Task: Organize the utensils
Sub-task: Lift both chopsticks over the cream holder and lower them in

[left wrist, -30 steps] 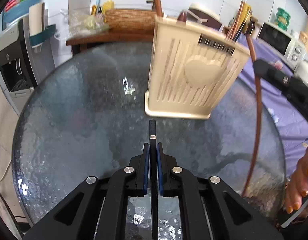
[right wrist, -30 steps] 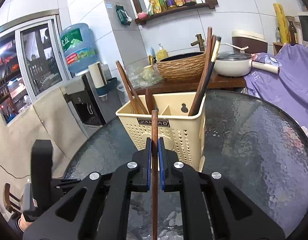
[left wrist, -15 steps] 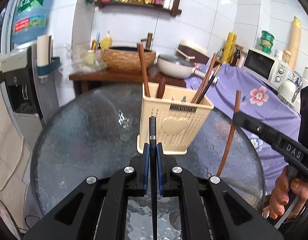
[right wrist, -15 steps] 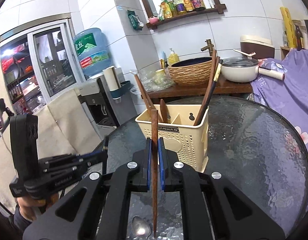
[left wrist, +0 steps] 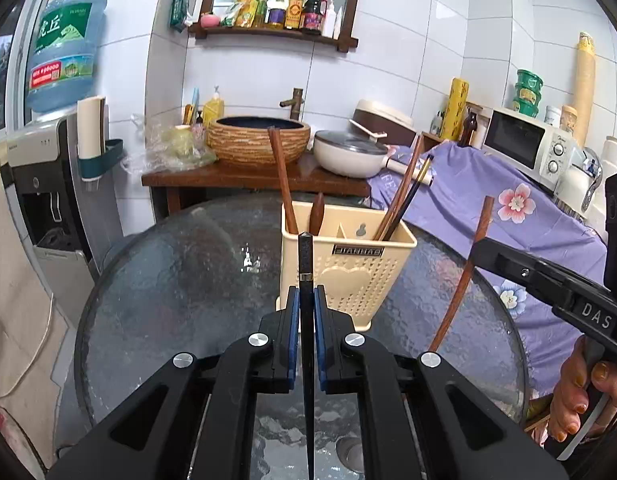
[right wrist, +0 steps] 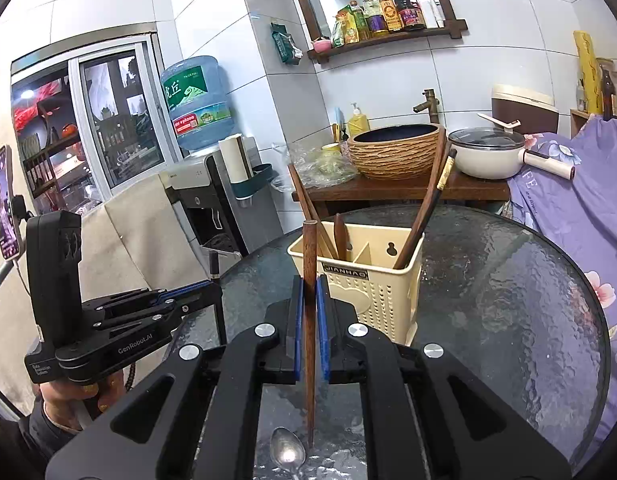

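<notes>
A cream utensil holder stands upright on the round glass table, with wooden chopsticks and a wooden handle in its compartments. My left gripper is shut on a black chopstick that points up in front of the holder. My right gripper is shut on a brown wooden chopstick, also just short of the holder. From the left wrist view, the right gripper and its chopstick hang to the holder's right. A metal spoon lies on the glass below my right gripper.
Behind the table stands a wooden side table with a woven basin and a white pan. A water dispenser is at the left. A purple flowered cloth and a microwave are at the right.
Both grippers have risen and drawn back from the holder, which now looks smaller and farther off. The left wrist view has tilted up. Each gripper keeps its chopstick.
</notes>
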Motion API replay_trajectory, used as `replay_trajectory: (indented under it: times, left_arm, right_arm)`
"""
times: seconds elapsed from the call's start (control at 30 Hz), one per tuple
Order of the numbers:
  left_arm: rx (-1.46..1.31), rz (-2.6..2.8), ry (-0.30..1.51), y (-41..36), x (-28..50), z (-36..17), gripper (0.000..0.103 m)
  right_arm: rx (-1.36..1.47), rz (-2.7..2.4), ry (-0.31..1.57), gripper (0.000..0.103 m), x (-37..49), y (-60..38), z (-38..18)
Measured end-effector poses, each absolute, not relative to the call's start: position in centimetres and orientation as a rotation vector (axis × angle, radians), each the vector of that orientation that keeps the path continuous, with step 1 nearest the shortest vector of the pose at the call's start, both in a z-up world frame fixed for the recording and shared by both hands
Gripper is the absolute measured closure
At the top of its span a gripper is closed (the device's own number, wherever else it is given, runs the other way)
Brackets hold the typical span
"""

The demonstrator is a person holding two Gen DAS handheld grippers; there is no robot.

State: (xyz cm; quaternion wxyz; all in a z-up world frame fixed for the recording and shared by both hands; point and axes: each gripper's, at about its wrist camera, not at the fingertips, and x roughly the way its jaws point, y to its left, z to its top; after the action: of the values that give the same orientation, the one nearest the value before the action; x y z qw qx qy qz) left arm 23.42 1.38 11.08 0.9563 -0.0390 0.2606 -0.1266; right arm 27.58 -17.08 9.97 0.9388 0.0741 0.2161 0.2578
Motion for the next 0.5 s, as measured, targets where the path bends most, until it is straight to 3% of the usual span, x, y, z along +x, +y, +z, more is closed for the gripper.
replay_trajectory:
  times: [0.5]
  left_arm:
    - [-0.103, -0.279, 0.394, 0.8, 25.3, 20.1, 0.096]
  right_arm:
    - [0.11, 0.5, 0.351, 0.096, 29.2, -16.7, 18.0]
